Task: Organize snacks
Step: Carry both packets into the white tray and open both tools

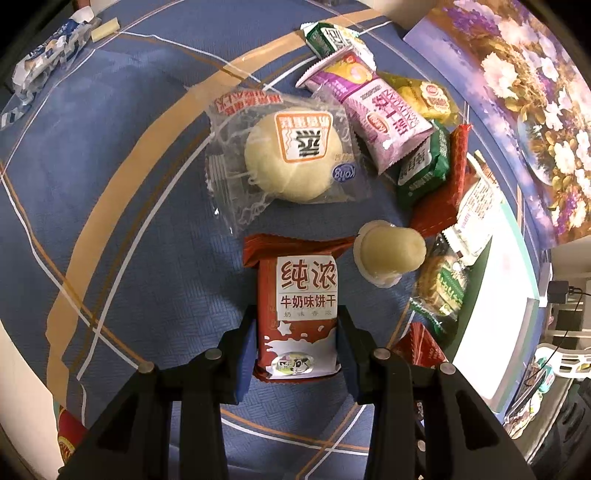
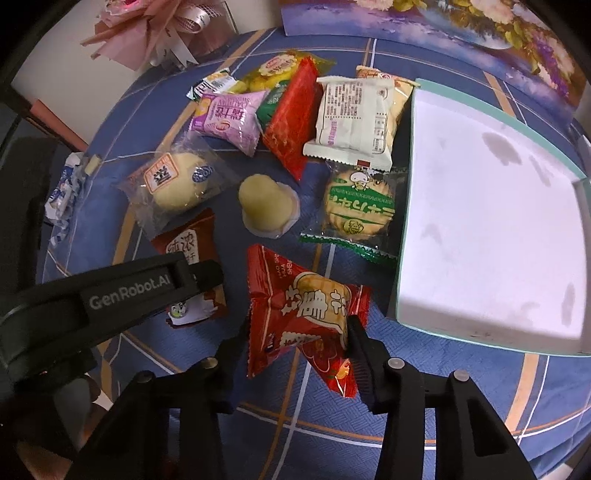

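My left gripper is shut on a brown-red milk biscuit packet, which rests on the blue tablecloth; it also shows in the right wrist view under the left gripper's body. My right gripper is shut on a red snack packet and holds it just left of the white box. A pile of snacks lies beyond: a clear-wrapped bun, a jelly cup, a purple packet, a green-printed cracker and a white packet.
The white box has a teal rim and stands at the right. A flower-print board stands behind the pile. A crumpled blue-white wrapper lies far left. A pink bouquet sits at the back.
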Action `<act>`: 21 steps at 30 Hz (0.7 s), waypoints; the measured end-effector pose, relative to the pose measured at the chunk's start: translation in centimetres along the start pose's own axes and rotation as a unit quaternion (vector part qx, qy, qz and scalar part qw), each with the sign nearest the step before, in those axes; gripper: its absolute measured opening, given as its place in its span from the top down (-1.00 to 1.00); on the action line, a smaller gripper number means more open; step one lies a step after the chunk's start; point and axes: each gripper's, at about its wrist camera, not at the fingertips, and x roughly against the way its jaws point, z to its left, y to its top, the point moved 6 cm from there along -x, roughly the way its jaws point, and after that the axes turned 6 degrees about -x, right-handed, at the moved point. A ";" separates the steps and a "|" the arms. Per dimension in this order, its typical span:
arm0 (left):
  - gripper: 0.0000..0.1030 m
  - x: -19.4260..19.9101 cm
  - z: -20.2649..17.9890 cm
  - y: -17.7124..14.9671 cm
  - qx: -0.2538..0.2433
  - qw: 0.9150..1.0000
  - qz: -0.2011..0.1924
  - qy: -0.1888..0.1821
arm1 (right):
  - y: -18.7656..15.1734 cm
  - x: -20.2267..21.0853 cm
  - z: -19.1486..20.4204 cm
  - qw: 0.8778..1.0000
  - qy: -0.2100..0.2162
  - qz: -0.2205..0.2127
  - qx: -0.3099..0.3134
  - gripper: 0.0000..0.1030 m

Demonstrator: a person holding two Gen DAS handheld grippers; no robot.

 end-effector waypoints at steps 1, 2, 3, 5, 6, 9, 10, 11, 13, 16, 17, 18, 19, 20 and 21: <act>0.20 0.3 0.0 0.0 0.000 1.000 -0.003 -0.001 | 0.2 0.2 0.0 1.000 0.002 -0.002 -0.001 0.06; 0.20 0.6 0.1 0.0 -0.001 1.000 -0.007 -0.002 | 0.3 0.7 0.0 1.000 0.005 -0.005 -0.003 0.06; 0.20 0.9 0.1 0.0 -0.001 1.000 -0.012 -0.003 | 0.4 1.2 0.0 1.000 0.010 -0.010 -0.004 0.06; 0.20 1.7 0.0 0.2 -0.002 1.000 -0.021 -0.004 | 0.6 2.2 0.0 1.000 0.019 -0.022 -0.005 0.06; 0.20 2.1 -0.1 0.2 -0.003 1.000 -0.027 -0.006 | 0.7 2.7 -0.1 0.999 0.022 -0.029 -0.006 0.06; 0.20 3.2 -0.5 0.5 -0.008 0.999 -0.042 -0.009 | 1.1 3.9 -0.7 0.999 0.023 -0.045 -0.014 0.06; 0.20 3.4 -0.7 0.6 -0.010 0.999 -0.045 -0.010 | 1.2 4.2 -1.0 0.998 0.025 -0.049 -0.019 0.06; 0.20 3.6 -0.9 0.6 -0.012 0.999 -0.050 -0.012 | 1.3 4.8 -1.5 0.998 0.028 -0.054 -0.026 0.06; 0.20 4.2 -1.8 0.6 -0.020 0.998 -0.057 -0.018 | 1.7 5.5 -2.7 0.997 0.027 -0.064 -0.042 0.06; 0.20 5.0 -3.8 0.6 -0.039 0.997 -0.068 -0.023 | 2.3 6.1 -4.6 0.995 0.017 -0.078 -0.067 0.06; 0.20 5.3 -4.8 0.6 -0.050 0.996 -0.073 -0.024 | 2.6 6.4 -5.6 0.993 0.010 -0.082 -0.078 0.05; 0.20 5.3 -5.8 0.8 -0.064 0.995 -0.076 -0.024 | 2.9 6.6 -6.6 0.992 -0.003 -0.087 -0.089 0.05; 0.20 5.3 -7.0 0.9 -0.079 0.993 -0.080 -0.024 | 3.4 6.4 -7.2 0.991 -0.015 -0.090 -0.095 0.05; 0.20 5.2 -8.0 1.0 -0.088 0.992 -0.081 -0.026 | 3.7 6.5 -8.1 0.990 -0.029 -0.095 -0.101 0.05; 0.20 5.1 -9.1 1.2 -0.099 0.991 -0.082 -0.027 | 3.9 6.6 -9.1 0.988 -0.038 -0.098 -0.108 0.05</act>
